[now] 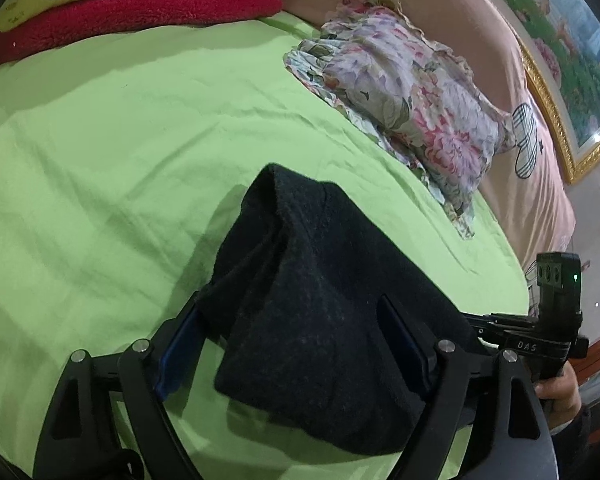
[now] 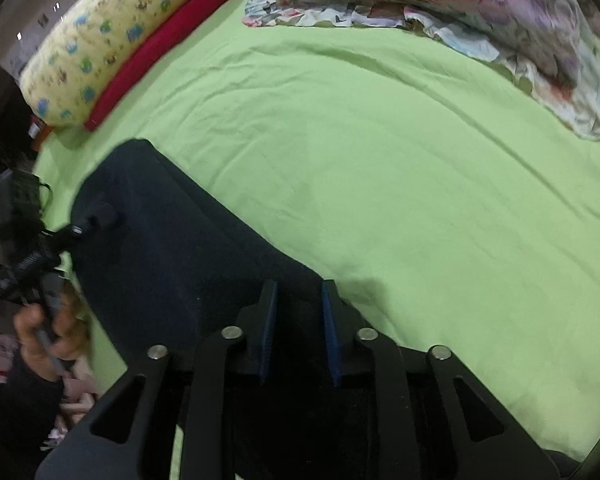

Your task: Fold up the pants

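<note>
From my left wrist view, my left gripper has its jaws spread wide with the dark pants bunched between and over them, one end humped up toward 12 o'clock above the green bed; I can't tell if they truly pinch the cloth. From my right wrist view, my right gripper has its jaws partly closed around a band of the pants, which run off toward 10 o'clock, so I judge a fold is mid-carry and next I must lay the lifted part flat and square.
</note>
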A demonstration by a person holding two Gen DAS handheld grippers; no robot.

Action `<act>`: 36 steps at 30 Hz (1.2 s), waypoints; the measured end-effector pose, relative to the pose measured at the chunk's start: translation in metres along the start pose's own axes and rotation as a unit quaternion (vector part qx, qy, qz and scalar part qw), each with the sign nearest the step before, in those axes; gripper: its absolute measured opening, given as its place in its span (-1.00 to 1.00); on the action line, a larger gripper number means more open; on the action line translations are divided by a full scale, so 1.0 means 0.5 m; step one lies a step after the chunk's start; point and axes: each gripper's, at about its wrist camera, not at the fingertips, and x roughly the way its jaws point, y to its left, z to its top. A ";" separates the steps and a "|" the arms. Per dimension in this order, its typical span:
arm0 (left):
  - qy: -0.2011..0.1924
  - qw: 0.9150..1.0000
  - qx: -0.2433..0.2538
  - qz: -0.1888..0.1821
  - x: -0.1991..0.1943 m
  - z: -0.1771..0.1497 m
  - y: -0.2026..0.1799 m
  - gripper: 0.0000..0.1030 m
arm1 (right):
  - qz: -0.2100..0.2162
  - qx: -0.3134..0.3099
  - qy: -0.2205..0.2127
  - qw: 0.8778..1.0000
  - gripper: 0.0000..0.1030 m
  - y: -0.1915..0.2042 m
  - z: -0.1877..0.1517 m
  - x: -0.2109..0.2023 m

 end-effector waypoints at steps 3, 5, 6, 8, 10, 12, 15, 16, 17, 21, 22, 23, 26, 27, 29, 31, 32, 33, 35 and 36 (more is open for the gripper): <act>-0.015 1.000 -0.006 -0.012 0.007 0.015 0.001 0.11 | -0.011 0.015 -0.042 0.999 -0.77 -0.005 0.000 -0.031; -0.011 1.000 -0.008 -0.016 0.025 0.028 -0.001 -0.16 | -0.006 0.032 -0.076 0.997 -0.78 -0.009 0.000 -0.061; -0.013 1.000 -0.008 -0.020 0.030 0.032 -0.003 -0.22 | -0.006 0.041 -0.093 0.995 -0.79 -0.011 0.001 -0.076; -0.016 1.000 -0.005 -0.024 0.027 0.038 -0.013 -0.26 | -0.011 0.051 -0.117 0.992 -0.80 -0.013 0.004 -0.095; -0.029 0.999 0.004 -0.030 -0.006 0.040 -0.028 -0.28 | -0.017 0.063 -0.134 0.989 -0.80 -0.015 0.009 -0.104; -0.037 0.998 0.004 -0.040 -0.062 0.036 -0.041 -0.30 | -0.009 0.073 -0.143 0.987 -0.81 -0.018 0.009 -0.109; -0.048 0.997 0.019 -0.052 -0.172 0.017 -0.059 -0.30 | 0.016 0.076 -0.146 0.986 -0.81 -0.004 -0.004 -0.111; -0.052 0.997 0.030 -0.047 -0.198 0.009 -0.063 -0.30 | 0.025 0.075 -0.144 0.986 -0.81 0.008 -0.006 -0.108; -0.054 0.997 0.042 -0.037 -0.217 0.002 -0.064 -0.30 | 0.036 0.072 -0.146 0.986 -0.81 0.021 -0.007 -0.107; -0.028 0.997 0.066 0.009 -0.177 -0.001 -0.019 -0.27 | 0.040 0.058 -0.141 0.988 -0.81 0.062 0.003 -0.076; -0.015 0.997 0.065 0.026 -0.150 -0.001 0.002 -0.25 | 0.036 0.063 -0.134 0.988 -0.81 0.062 0.012 -0.053; -0.004 0.998 0.058 0.034 -0.127 -0.002 0.023 -0.23 | 0.032 0.069 -0.128 0.989 -0.81 0.060 0.014 -0.036; -0.003 0.997 0.049 0.061 -0.115 -0.006 0.053 0.00 | -0.023 0.076 -0.109 0.991 -0.81 0.048 0.020 0.021; -0.018 0.996 0.055 0.065 -0.132 -0.007 0.051 0.02 | -0.038 0.077 -0.115 0.990 -0.81 0.045 0.014 0.019; -0.056 0.990 0.078 0.106 -0.174 -0.005 0.039 0.14 | -0.055 0.096 -0.140 0.984 -0.81 0.034 -0.012 -0.017; -0.087 0.983 0.096 0.127 -0.212 0.000 0.024 0.31 | -0.043 0.113 -0.164 0.979 -0.80 0.026 -0.046 -0.066; -0.095 0.983 0.100 0.117 -0.229 0.005 0.016 0.32 | -0.036 0.118 -0.179 0.976 -0.78 0.021 -0.067 -0.093; -0.098 0.985 0.102 0.102 -0.240 0.010 0.005 0.32 | -0.036 0.124 -0.192 0.973 -0.71 0.016 -0.094 -0.121; -0.091 0.987 0.106 0.074 -0.245 0.018 -0.018 0.34 | -0.037 0.139 -0.214 0.966 -0.35 0.007 -0.152 -0.171; -0.087 0.988 0.112 0.061 -0.241 0.021 -0.040 0.38 | -0.034 0.146 -0.224 0.963 0.01 0.000 -0.179 -0.190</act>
